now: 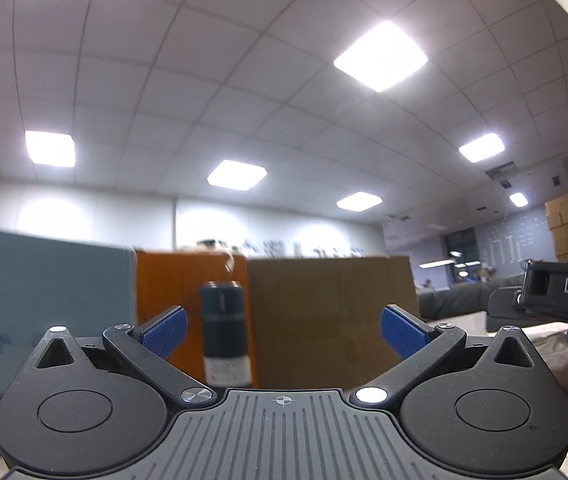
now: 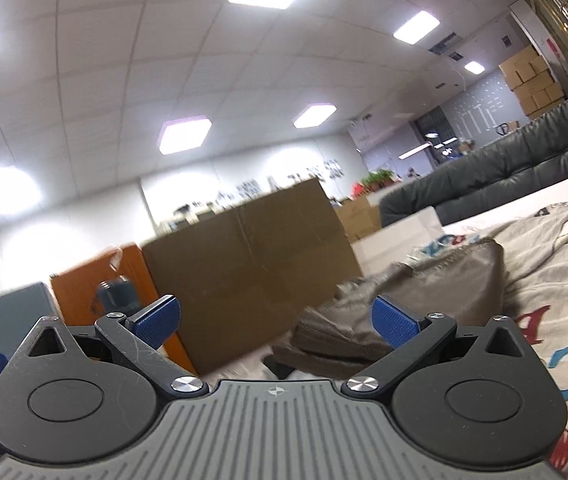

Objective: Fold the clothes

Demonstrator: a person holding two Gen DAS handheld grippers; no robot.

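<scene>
Since both the left gripper (image 1: 283,326) and right gripper (image 2: 276,320) have fingers apart and empty, tip them down toward the brown garment (image 2: 404,300) bunched on the bed (image 2: 556,280), ahead of the right gripper, then pinch an edge.

Blue-padded black left gripper (image 1: 284,330), grey-brown garment (image 2: 404,304), brown cardboard box (image 2: 244,272), orange cabinet (image 1: 172,284).
</scene>
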